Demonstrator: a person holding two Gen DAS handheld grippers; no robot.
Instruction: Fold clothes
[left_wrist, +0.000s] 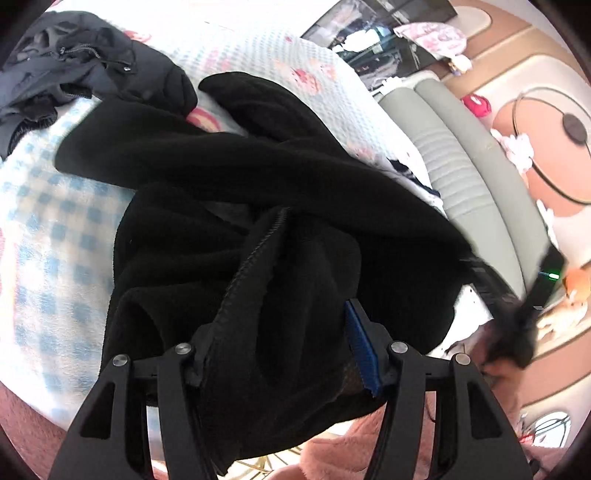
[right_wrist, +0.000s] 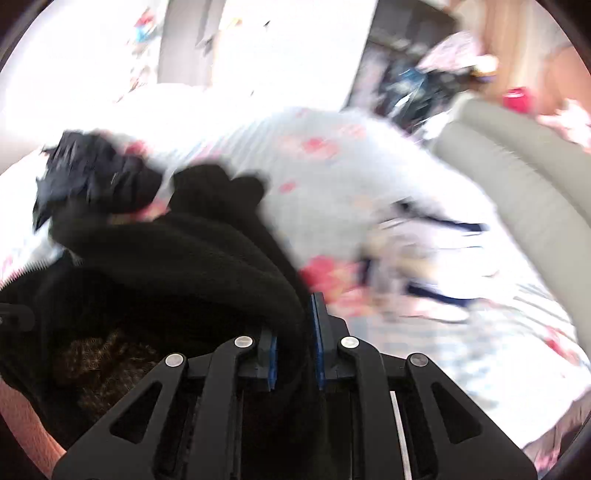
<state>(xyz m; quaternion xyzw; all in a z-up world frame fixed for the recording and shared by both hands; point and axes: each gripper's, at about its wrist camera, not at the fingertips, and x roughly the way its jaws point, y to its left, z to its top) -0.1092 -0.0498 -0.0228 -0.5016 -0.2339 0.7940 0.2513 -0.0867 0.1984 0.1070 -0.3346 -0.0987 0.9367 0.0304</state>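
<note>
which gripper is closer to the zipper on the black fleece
Left. The left gripper has black fleece bunched between its fingers, and the zipper runs right up to its left finger. The right gripper pinches another fold, farther from the zipper.

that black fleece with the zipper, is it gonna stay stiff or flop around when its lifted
Probably floppy: the black fleece sags in deep folds between the left gripper and right gripper. Its thick bunches suggest bulk more than weight. The fuzzy pile likely grips the blue pads rather than slipping.
</note>
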